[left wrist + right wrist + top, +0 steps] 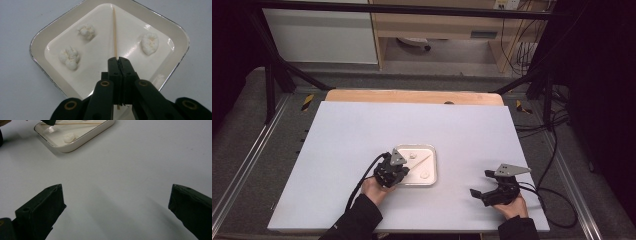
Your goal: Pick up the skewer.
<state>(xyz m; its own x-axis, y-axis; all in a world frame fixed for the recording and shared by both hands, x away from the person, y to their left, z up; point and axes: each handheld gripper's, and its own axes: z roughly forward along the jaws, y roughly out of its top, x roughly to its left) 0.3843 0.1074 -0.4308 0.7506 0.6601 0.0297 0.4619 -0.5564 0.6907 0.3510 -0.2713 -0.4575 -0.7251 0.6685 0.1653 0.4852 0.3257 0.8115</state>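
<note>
A square cream tray lies mid-table. In it lie three white puffy lumps and a thin wooden skewer. My left gripper hangs over the tray's near corner, shut on the near end of the skewer, which runs away from the jaws across the tray. My right gripper rests near the table's front right, open, jaws wide apart over bare table with nothing between them.
The white table top has a wooden strip along its far edge. Black frame bars and cables run along both sides. Cabinets stand beyond the table.
</note>
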